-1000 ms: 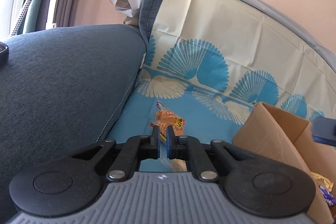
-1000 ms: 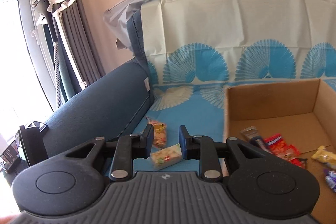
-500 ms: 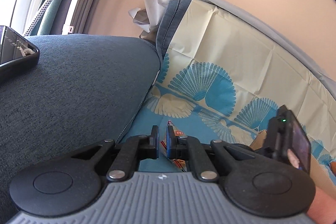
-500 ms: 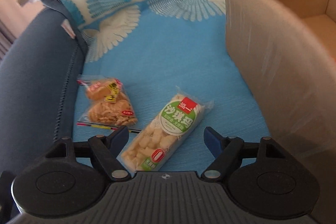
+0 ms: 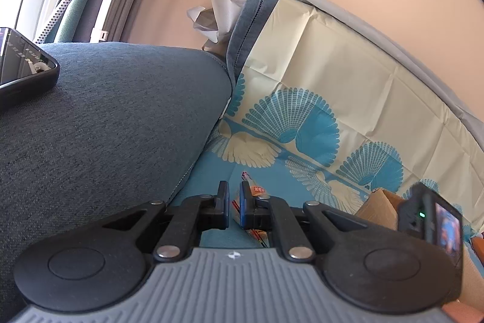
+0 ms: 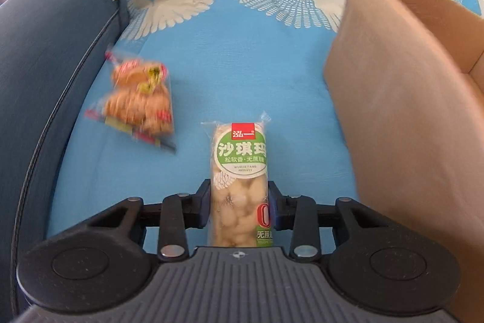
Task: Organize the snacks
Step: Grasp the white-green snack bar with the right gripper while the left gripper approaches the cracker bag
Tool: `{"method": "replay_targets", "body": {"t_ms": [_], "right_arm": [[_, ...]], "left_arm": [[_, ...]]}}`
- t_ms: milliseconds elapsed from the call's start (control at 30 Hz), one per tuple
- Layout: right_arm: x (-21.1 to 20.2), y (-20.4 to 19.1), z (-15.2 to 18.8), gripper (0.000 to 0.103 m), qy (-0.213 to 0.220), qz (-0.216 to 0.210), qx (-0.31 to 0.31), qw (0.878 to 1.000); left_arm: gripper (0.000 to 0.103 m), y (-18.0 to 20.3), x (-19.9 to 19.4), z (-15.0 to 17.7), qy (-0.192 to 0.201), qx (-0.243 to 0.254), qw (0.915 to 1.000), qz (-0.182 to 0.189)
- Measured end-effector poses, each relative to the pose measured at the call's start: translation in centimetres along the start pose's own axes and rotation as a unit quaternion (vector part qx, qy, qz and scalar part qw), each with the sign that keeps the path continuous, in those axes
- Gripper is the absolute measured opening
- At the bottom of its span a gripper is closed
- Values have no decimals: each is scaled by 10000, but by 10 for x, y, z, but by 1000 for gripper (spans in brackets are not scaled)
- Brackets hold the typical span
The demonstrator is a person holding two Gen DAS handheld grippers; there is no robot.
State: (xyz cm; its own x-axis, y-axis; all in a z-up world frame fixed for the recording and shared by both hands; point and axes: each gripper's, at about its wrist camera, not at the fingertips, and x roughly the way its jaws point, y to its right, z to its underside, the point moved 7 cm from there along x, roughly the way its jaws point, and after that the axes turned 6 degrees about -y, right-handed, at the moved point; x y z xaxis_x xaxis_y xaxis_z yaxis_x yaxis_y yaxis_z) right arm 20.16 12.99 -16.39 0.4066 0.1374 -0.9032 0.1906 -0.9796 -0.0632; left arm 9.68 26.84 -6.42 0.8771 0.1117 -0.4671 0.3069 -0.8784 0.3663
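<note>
From the left wrist, the left gripper (image 5: 233,206) stays idle, its jaws drawn near together with nothing between them; the right hand's device (image 5: 431,223) has sunk lower at the frame's edge beside the cardboard box (image 5: 378,205). From the right wrist, the right gripper (image 6: 239,206), wide a moment ago, is closing around the green-labelled snack bar (image 6: 240,181) on the blue cover (image 6: 257,75), pads at its sides. The orange snack bag (image 6: 137,102) lies apart, so the bar likely goes boxward next.
</note>
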Motion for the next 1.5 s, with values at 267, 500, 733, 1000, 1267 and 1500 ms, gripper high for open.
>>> {"method": "replay_targets", "body": {"t_ms": [267, 500, 733, 1000, 1267, 1500], "right_arm": [[-78, 4, 75, 38, 185, -586, -1237, 9904], [-73, 4, 105, 38, 476, -461, -1489, 9866], [-48, 8, 102, 39, 388, -226, -1380, 9894], [-46, 13, 99, 45, 190, -305, -1009, 9942], [-45, 12, 100, 45, 137, -335, -857, 9957], [-42, 14, 97, 45, 120, -347, -859, 9956]], "left_arm": [[6, 5, 4, 5, -116, 165, 9998, -58], [7, 13, 14, 12, -267, 440, 9984, -214], [18, 20, 22, 20, -412, 749, 9957, -347], [76, 40, 49, 25, -860, 1253, 9877, -359], [92, 73, 156, 14, -1575, 1630, 9713, -723], [79, 67, 212, 39, -2207, 2235, 9401, -1323]]}}
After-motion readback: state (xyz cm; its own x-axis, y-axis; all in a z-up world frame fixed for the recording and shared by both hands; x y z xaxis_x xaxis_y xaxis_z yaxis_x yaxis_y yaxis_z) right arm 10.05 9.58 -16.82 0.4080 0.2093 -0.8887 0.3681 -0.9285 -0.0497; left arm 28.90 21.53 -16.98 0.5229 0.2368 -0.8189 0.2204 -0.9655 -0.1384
